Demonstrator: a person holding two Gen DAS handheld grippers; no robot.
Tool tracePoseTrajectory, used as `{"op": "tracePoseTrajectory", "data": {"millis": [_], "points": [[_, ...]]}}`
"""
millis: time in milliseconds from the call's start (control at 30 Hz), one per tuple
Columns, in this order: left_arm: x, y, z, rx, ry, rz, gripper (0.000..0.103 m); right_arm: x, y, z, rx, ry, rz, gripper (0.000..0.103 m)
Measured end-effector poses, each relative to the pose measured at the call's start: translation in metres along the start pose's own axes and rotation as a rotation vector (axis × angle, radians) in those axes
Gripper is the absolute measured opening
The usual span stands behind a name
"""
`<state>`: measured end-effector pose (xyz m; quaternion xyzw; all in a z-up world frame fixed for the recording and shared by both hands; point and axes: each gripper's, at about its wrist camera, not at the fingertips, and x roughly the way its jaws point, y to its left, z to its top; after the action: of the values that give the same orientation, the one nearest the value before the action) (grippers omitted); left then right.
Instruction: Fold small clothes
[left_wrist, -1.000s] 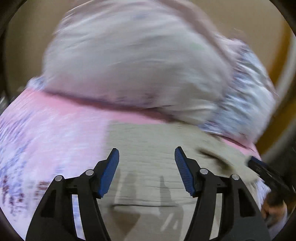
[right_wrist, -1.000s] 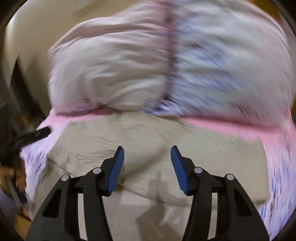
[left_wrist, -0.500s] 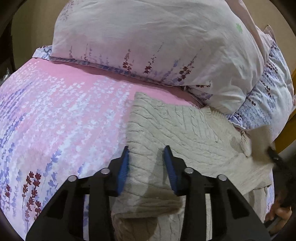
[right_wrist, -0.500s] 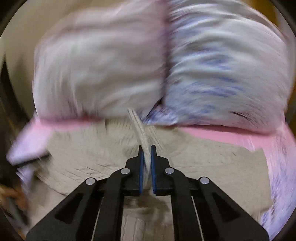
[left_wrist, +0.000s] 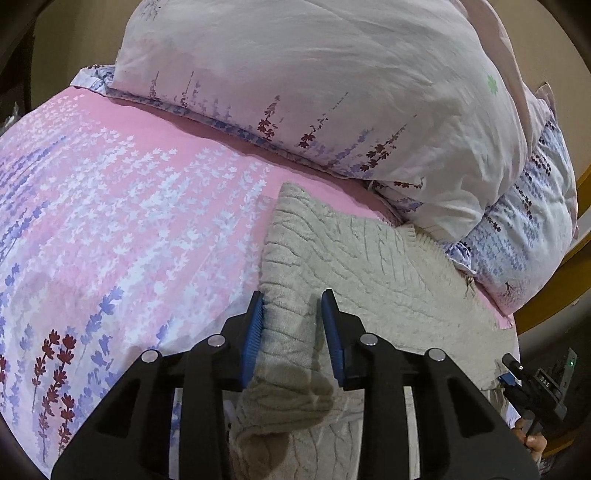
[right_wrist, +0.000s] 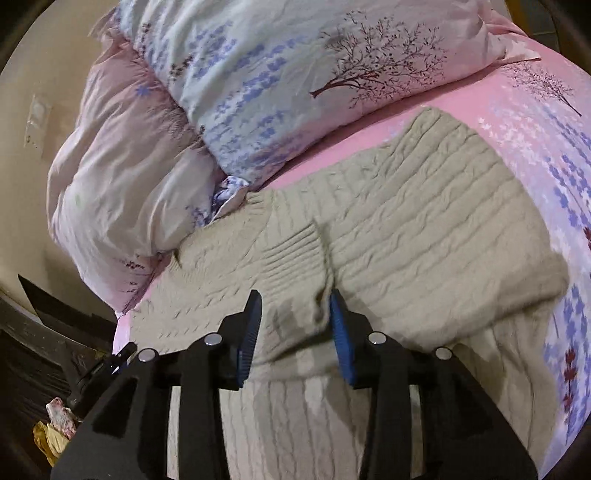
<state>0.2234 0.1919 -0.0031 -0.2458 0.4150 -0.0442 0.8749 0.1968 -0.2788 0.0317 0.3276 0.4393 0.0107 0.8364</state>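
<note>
A beige cable-knit sweater (left_wrist: 354, 258) lies on a pink floral bedsheet (left_wrist: 129, 206), partly folded over itself. My left gripper (left_wrist: 291, 314) is partly closed around a bunched fold at the sweater's left edge, its blue pads (left_wrist: 255, 325) touching the knit on both sides. In the right wrist view the sweater (right_wrist: 424, 221) spreads across the bed. My right gripper (right_wrist: 295, 314) is open, with its jaws standing apart over a ribbed fold of the knit.
Two big floral pillows (left_wrist: 332, 85) are stacked just behind the sweater; they also show in the right wrist view (right_wrist: 258, 85). The bed edge and dark furniture (right_wrist: 48, 332) lie at the left. The other gripper (left_wrist: 532, 384) shows at lower right.
My right gripper was shut on a pinch of knit half a second ago and has opened, and the view has swung. My left gripper has closed in on the sweater's left edge.
</note>
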Motion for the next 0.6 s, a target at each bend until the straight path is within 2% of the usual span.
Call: {"op": "tracePoseTrajectory", "data": {"millis": [33,67,100,133,267,400,500,567,600], "points": [[0.000,0.000,0.000,0.000,-0.003,0.001,0.032,0.006,-0.002,0.002,-0.006,0.014,-0.011,0.013],[0.000,-0.001,-0.001,0.002,-0.007,0.006,0.032,0.009,-0.003,0.003,-0.018,0.026,-0.023,0.008],[0.000,-0.002,-0.002,0.003,-0.008,0.005,0.026,0.010,-0.002,0.003,-0.028,0.024,-0.019,0.007],[-0.001,-0.002,-0.004,0.006,-0.014,0.005,0.014,0.008,-0.001,0.003,-0.039,0.008,-0.017,0.007],[-0.005,0.001,-0.006,-0.001,-0.023,-0.007,0.009,-0.006,0.003,0.002,-0.075,-0.069,-0.030,0.006],[-0.003,0.003,-0.008,-0.006,-0.024,0.004,0.009,0.008,-0.005,-0.004,-0.076,-0.016,-0.093,0.007],[-0.009,0.002,-0.009,0.004,-0.022,-0.015,0.010,-0.006,0.002,-0.007,-0.113,-0.028,-0.114,0.021],[-0.022,0.003,-0.014,0.004,-0.024,-0.045,0.010,-0.029,0.000,-0.010,-0.122,-0.065,-0.098,0.035],[-0.029,0.004,-0.017,0.005,-0.029,-0.055,0.011,-0.041,-0.003,-0.012,-0.122,-0.083,-0.085,0.048]]}}
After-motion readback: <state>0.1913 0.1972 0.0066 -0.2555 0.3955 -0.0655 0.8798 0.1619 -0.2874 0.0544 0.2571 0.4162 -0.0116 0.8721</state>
